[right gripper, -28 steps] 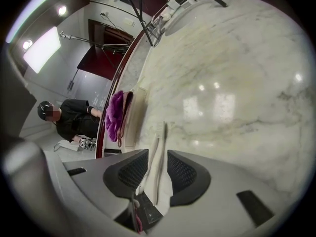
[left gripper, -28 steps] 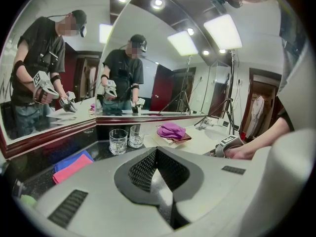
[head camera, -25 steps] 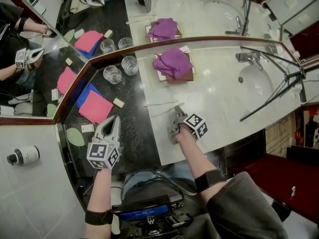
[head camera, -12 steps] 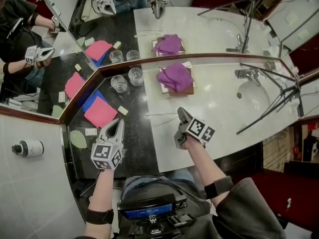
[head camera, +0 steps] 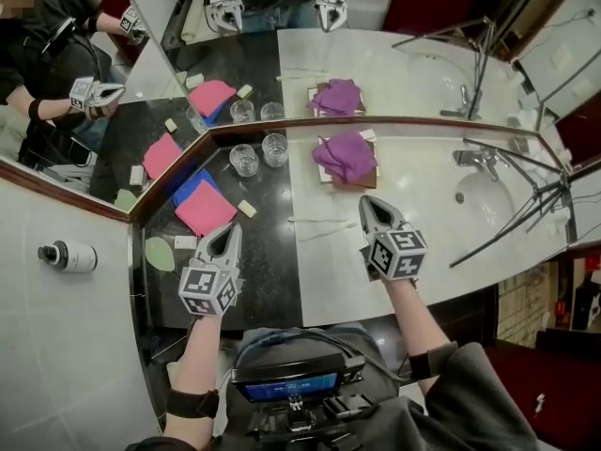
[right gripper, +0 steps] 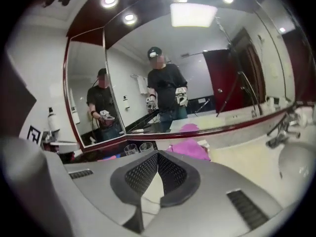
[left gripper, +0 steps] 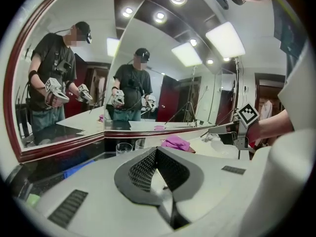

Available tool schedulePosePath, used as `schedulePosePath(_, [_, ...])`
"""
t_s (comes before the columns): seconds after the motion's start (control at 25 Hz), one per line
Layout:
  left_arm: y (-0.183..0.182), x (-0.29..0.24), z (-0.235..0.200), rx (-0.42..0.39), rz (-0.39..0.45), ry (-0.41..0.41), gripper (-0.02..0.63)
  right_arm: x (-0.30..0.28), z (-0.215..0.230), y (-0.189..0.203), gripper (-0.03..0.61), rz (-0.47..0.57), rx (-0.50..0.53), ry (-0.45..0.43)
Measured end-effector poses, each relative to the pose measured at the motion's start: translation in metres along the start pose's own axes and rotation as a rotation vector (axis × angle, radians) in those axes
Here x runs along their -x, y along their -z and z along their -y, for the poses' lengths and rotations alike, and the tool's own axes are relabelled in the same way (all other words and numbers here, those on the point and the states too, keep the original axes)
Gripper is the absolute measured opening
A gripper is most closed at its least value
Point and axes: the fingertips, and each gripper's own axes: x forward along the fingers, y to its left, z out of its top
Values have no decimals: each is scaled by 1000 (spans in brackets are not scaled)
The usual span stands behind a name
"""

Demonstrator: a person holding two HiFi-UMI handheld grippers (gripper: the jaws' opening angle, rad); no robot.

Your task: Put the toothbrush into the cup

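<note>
Toothbrush (head camera: 319,220) lies flat on the pale surface (head camera: 423,188), long axis crosswise, just left of the right gripper (head camera: 369,203) and farther from the left gripper (head camera: 232,230); both sets of fingers are closed and empty.

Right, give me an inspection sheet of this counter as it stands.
Surface: counter, black on the left, white on the right.
Job's things: toothbrushes lying on the white part; two glass cups upright on the black part.
Clutter: purple cloth on a tray; pink cloth over a blue cloth.
Grippers: left gripper shut, empty; right gripper shut, empty.
Cables: nothing seen.
Surroundings: mirror, sink.
</note>
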Motion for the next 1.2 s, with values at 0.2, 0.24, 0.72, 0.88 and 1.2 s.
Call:
schedulePosePath(0.2, [-2, 7, -3, 14, 6, -18, 0, 12, -7, -10, 15, -8, 185, -13])
schedulePosePath(0.24, [-2, 8, -3, 16, 6, -19, 0, 13, -7, -9, 15, -7, 180, -17])
schedulePosePath(0.72, [-8, 13, 8, -1, 28, 27, 0, 19, -8, -3, 15, -23, 145, -39])
schedulePosePath(0.88, [-8, 8, 12, 3, 29, 47, 0, 19, -6, 3, 15, -32, 145, -38])
schedulePosePath(1.2, [10, -27, 55, -108, -98, 230, 134, 18, 9, 13, 15, -56, 133, -24])
